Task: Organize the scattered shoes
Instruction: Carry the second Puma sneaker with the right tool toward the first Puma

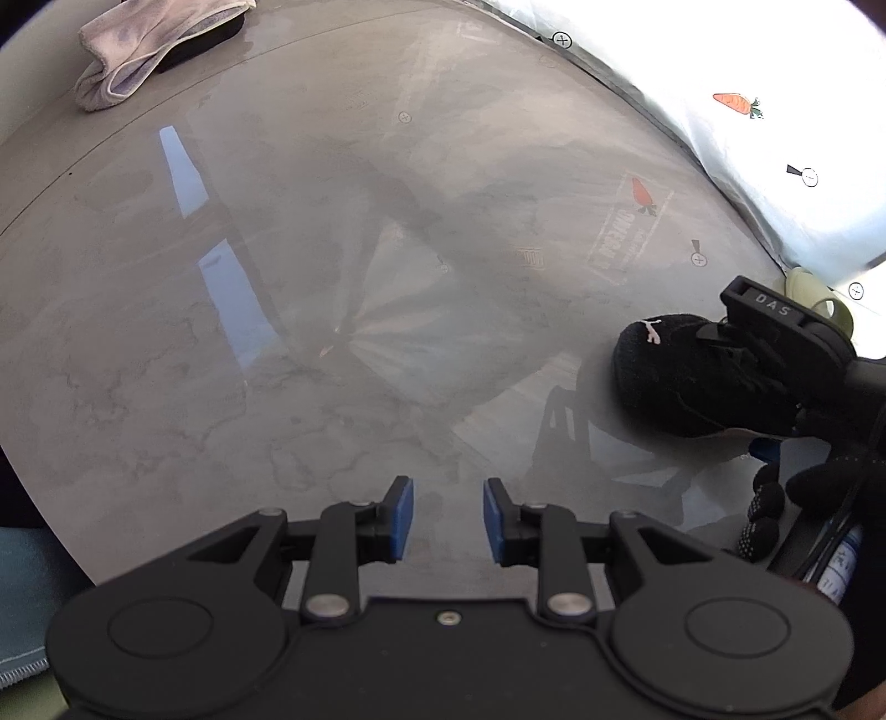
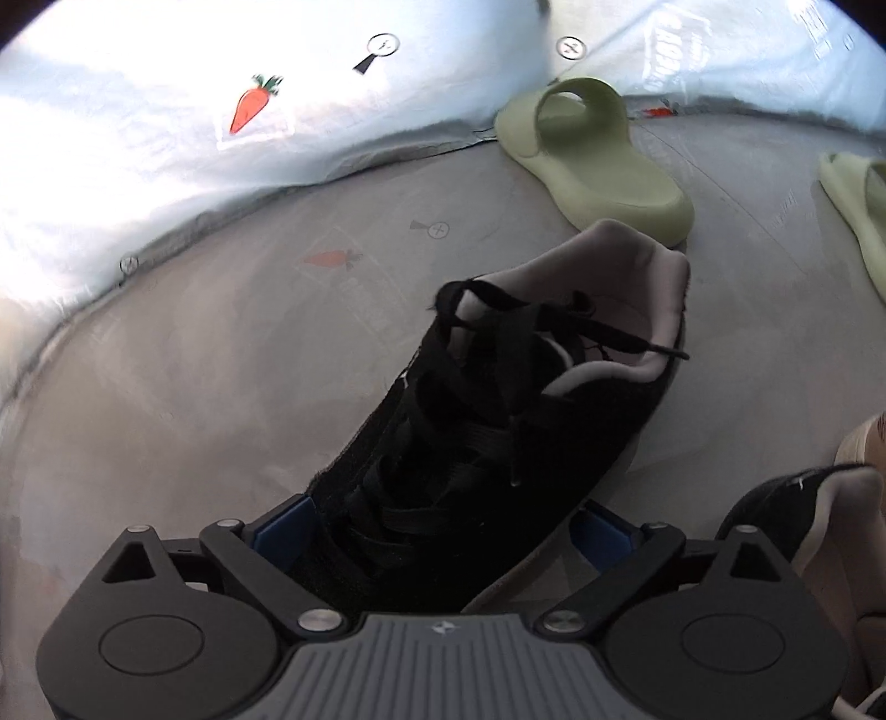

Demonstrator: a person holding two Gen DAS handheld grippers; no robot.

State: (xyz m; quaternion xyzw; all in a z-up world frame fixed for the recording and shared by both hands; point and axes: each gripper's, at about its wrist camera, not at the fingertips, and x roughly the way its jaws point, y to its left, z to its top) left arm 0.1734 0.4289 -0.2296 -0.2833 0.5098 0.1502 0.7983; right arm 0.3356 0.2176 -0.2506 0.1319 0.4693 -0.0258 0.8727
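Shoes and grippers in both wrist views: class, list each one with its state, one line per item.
Black sneaker: upright on the floor, laced, between the right jaws.
Right gripper: wide open around the sneaker's toe.
Left gripper: empty, pads narrowly apart.
Green slide: upright on the floor by the wall.
Second green slide: on the floor, partly out of frame.
Pink cloth: crumpled.

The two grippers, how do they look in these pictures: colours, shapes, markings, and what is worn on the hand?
The left gripper has a black body with round discs, silver pivot bolts and blue pads on its jaws. The right gripper looks alike, with a ribbed grey plate; from the left view it bears white letters "DAS". The right hand wears a black knit glove.
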